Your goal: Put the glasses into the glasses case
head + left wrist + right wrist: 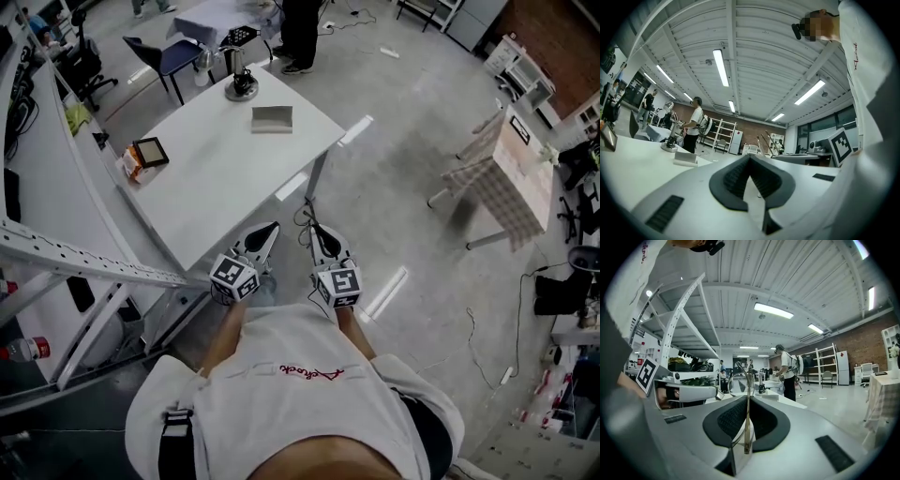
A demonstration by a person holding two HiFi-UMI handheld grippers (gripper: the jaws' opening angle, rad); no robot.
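In the head view my two grippers are held side by side in front of the person's body, by the near corner of the white table (202,187). The right gripper (322,236) is shut on thin wire-framed glasses (307,221). In the right gripper view the glasses (740,383) stand upright, one temple pinched between the pads, at the right gripper (748,400). The left gripper (263,236) is shut with nothing in it; its pads meet at the tips in the left gripper view (750,158). The grey glasses case (272,119) lies far across the table, also in the left gripper view (685,158).
On the table stand a small framed tablet with an orange box (145,155) and a dark device on a round base (241,84). A white metal rack (75,253) runs along the left. A person (300,33) stands beyond the table. A cloth-covered table (506,178) is at the right.
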